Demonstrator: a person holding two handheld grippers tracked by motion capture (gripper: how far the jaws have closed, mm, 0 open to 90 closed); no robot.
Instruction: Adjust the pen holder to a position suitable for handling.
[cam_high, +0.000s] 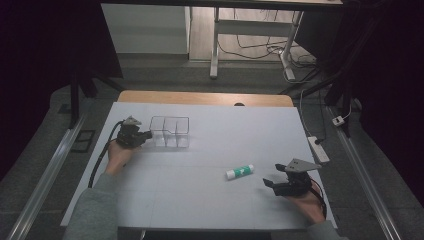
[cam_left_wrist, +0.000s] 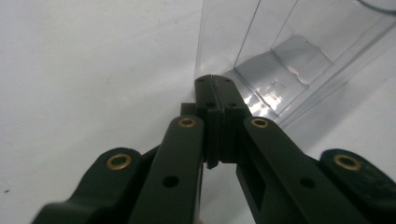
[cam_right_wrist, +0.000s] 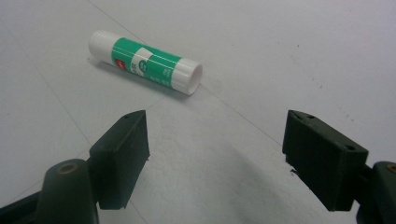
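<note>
The glue stick (cam_high: 239, 171), white with a green label, lies on its side on the white table (cam_high: 200, 200), alone and untouched, well apart from the clear plastic organizer (cam_high: 170, 131) that stands toward the far left of it. The right gripper (cam_high: 274, 176) sits near the glue stick on its right, pointed at it with its jaws spread wide and nothing between them; in the right gripper view the stick (cam_right_wrist: 145, 62) lies just ahead of the open gap, slightly left of centre, which looks like a line-up for a grasp across its barrel. Farther from the glue stick, the left gripper (cam_high: 148, 134) rests against the organizer's left end wall, its jaws pressed together; in the left gripper view they (cam_left_wrist: 217, 100) seem to pinch the thin clear wall (cam_left_wrist: 219, 42), probably to steady the light box so it will not slide when the stick is dropped into a compartment
</note>
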